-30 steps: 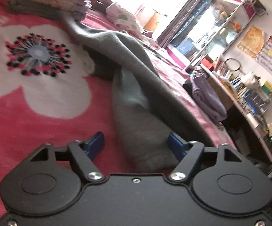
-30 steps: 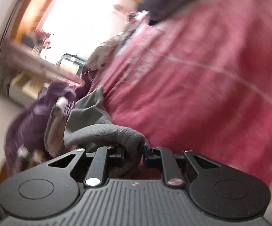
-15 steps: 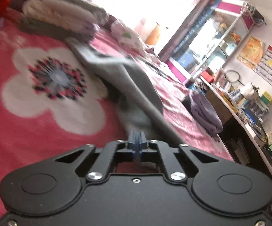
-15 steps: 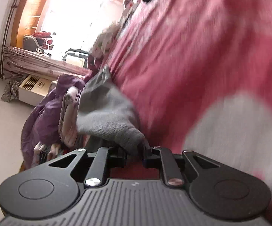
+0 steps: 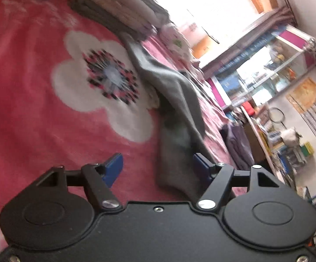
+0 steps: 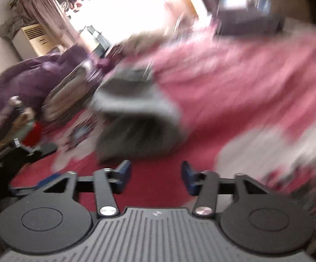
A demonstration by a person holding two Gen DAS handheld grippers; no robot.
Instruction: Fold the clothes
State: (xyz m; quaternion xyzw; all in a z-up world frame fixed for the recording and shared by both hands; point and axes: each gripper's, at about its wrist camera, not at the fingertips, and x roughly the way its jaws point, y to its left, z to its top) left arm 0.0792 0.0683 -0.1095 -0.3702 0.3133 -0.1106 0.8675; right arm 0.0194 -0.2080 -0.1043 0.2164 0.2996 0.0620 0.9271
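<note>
Pink blanket (image 5: 37, 120) with a white flower print covers the bed, and a grey garment (image 5: 175, 113) lies along it, running from a stack of folded clothes (image 5: 123, 11) toward the camera. Left tool (image 5: 158, 168) is wide open and holds nothing; the garment's near end lies between its blue fingers (image 5: 114, 166), close against the right one. Right tool (image 6: 155, 174) is also spread open and empty, just short of the garment (image 6: 136, 113), which shows bunched and blurred on the blanket (image 6: 234, 83). A purple heap (image 6: 26, 80) sits at the left there.
</note>
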